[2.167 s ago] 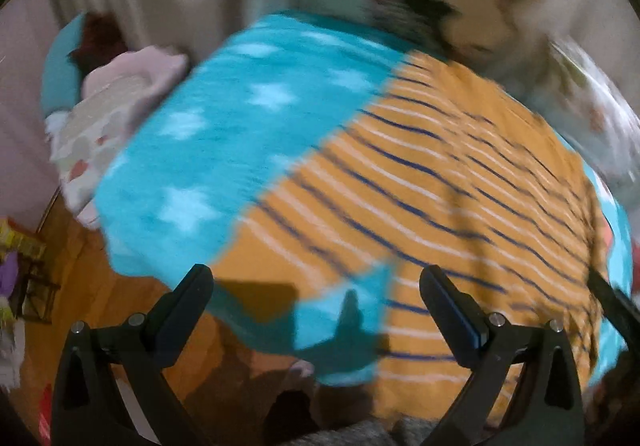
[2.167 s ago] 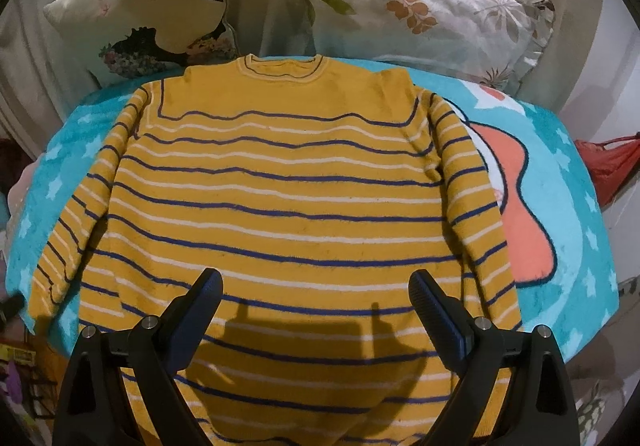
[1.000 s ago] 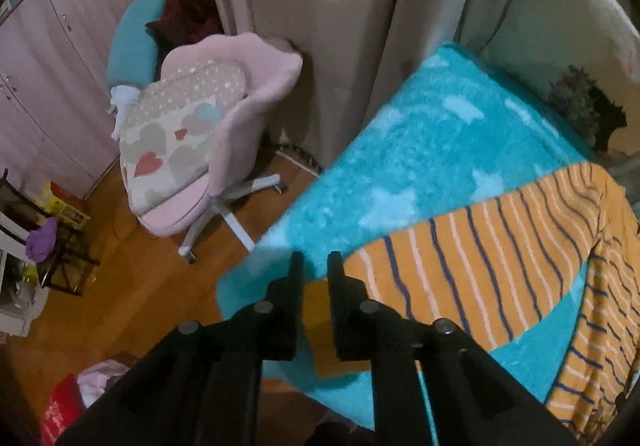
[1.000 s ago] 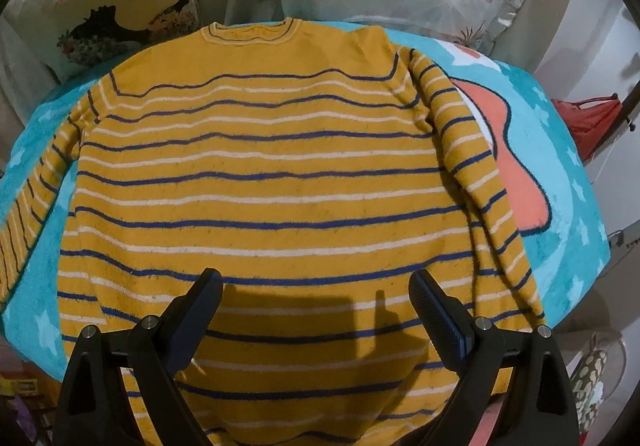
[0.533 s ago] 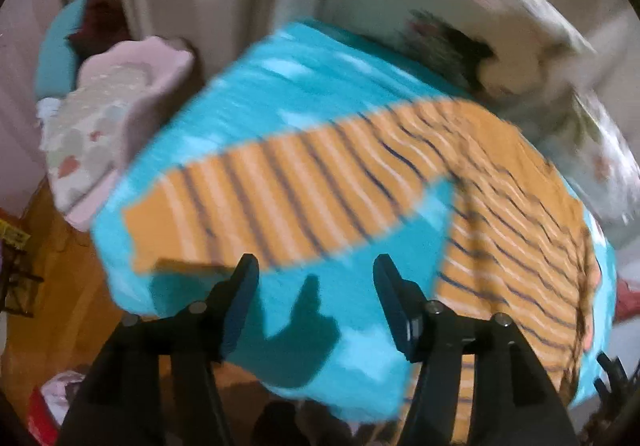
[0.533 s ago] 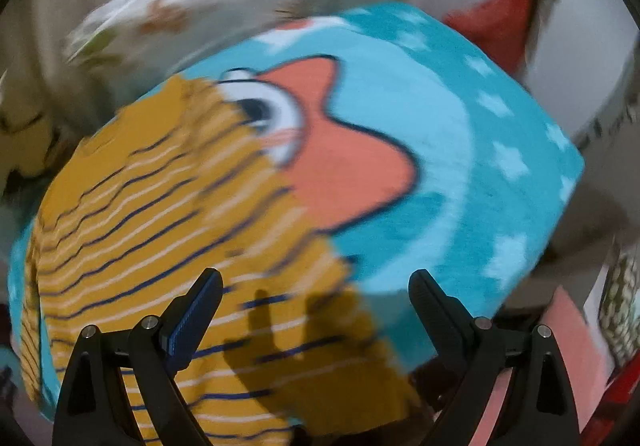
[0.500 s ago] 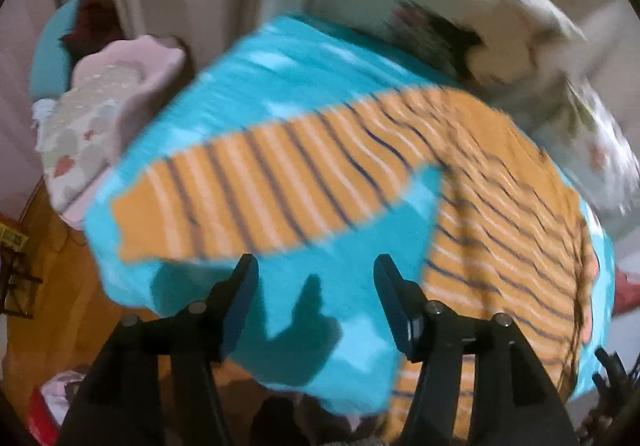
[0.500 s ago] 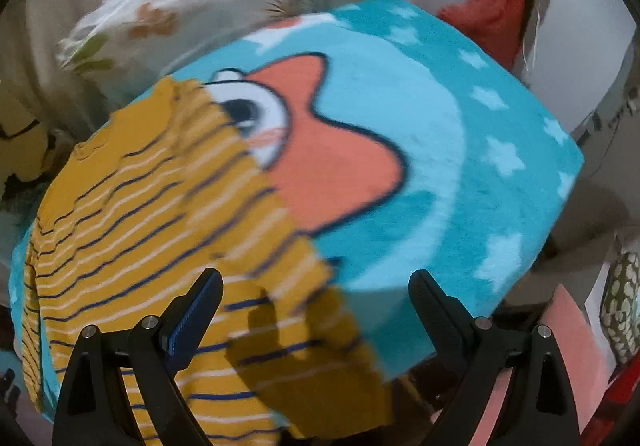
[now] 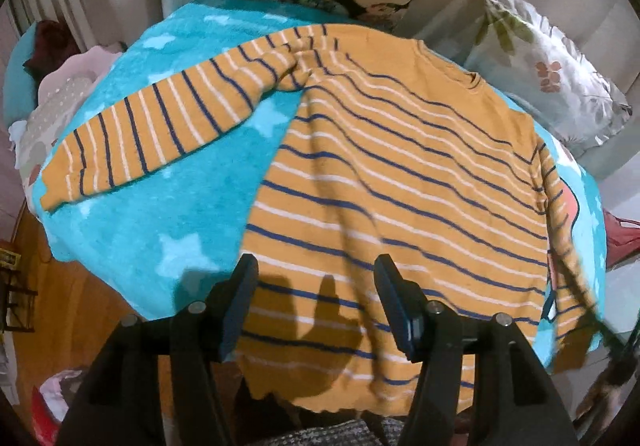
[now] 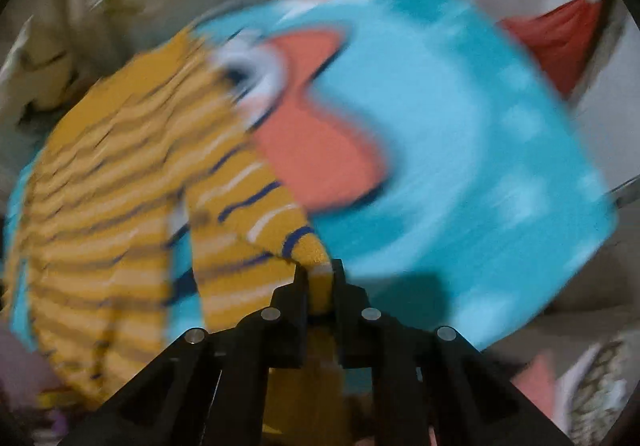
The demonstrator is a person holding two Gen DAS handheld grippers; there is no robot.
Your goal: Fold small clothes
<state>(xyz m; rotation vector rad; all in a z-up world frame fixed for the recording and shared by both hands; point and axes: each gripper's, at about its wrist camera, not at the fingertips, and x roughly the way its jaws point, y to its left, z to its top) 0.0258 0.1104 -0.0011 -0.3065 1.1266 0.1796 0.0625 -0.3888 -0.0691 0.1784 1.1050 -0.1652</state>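
Clearly the right gripper (image 10: 318, 276) pinches the sweater's (image 9: 400, 182) right cuff (image 10: 312, 250) on the blanket (image 9: 160, 214), the left gripper (image 9: 316, 298) open over its near hem, so tugging could drag the body askew.

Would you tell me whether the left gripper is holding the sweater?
No, the left gripper hangs open above the sweater, its fingers gripping nothing.
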